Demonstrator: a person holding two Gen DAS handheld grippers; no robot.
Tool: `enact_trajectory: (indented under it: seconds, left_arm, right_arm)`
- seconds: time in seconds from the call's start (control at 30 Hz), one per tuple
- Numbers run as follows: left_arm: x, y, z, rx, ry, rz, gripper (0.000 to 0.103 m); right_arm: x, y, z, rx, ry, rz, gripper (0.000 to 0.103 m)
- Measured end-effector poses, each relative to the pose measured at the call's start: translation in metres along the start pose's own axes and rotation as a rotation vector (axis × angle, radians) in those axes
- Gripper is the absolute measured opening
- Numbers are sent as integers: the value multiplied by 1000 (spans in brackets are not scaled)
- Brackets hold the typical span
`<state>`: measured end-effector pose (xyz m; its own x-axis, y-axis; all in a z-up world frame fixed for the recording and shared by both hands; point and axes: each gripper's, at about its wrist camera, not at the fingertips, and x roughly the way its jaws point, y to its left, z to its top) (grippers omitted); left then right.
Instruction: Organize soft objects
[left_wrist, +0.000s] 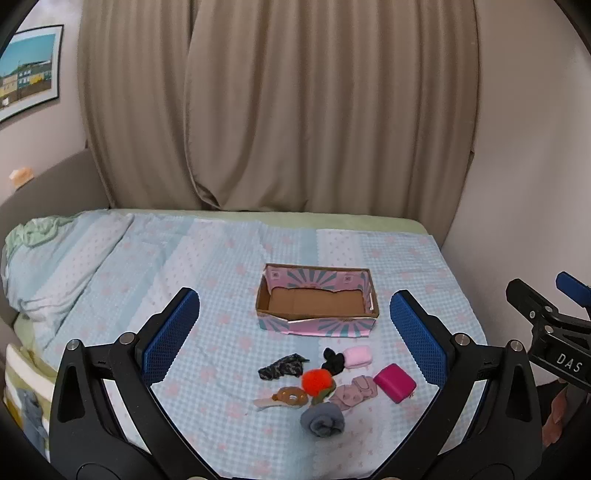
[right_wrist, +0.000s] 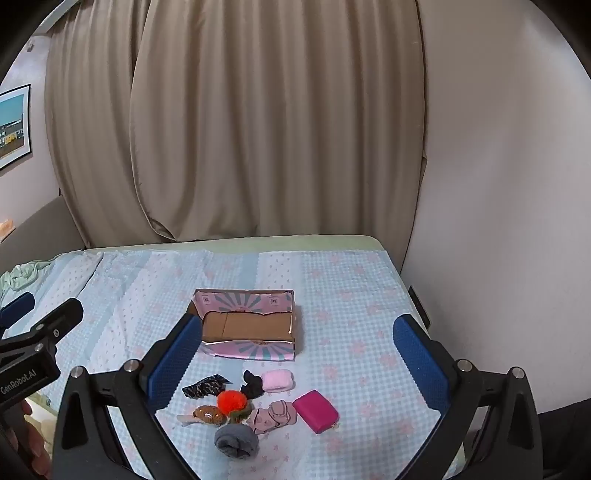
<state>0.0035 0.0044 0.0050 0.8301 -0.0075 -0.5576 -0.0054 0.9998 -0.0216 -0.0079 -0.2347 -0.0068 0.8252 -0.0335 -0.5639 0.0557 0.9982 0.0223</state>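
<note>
Hovering wide open above the bed (left_wrist: 110, 258), the left hand-held gripper (left_wrist: 294, 317) grips nothing, its blue pads (left_wrist: 171, 332) spread well apart. Same story on the other side: the right hand-held gripper (right_wrist: 297, 345) hangs released over the checked bedspread, holding nothing.

Between and beyond the fingers sits the cardboard box (left_wrist: 317, 301), its brown floor bare, pink-and-teal sunburst print on its walls. Nearer the cameras, a cluster of soft things lies on the bedspread, just short of the box. At the back of the cluster, a pale pink folded cloth (left_wrist: 356, 356) touches a black sock (left_wrist: 333, 361). Left of those, a dark patterned cloth (left_wrist: 282, 367) lies crumpled. An orange pompom (left_wrist: 315, 381) sits in the middle, beside a brown piece (left_wrist: 290, 397) on its left and a dusty pink knit item (left_wrist: 354, 392) on its right. A magenta pouch (left_wrist: 394, 382) lies at the right edge, just beside the knit. Closest of all, a rolled grey sock (left_wrist: 322, 421) stands in front of the pompom.

Beige curtains (left_wrist: 277, 110) hang behind the bed, and a framed picture (left_wrist: 27, 70) hangs on the left wall.
</note>
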Motion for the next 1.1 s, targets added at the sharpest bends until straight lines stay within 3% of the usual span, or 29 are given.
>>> enact_trajectory:
  seconds: [1.1]
  left_arm:
    - [3,12,-9,2,-4,-10,102]
  right_arm:
    - [-7,9,-16,-20,-18,-8,103]
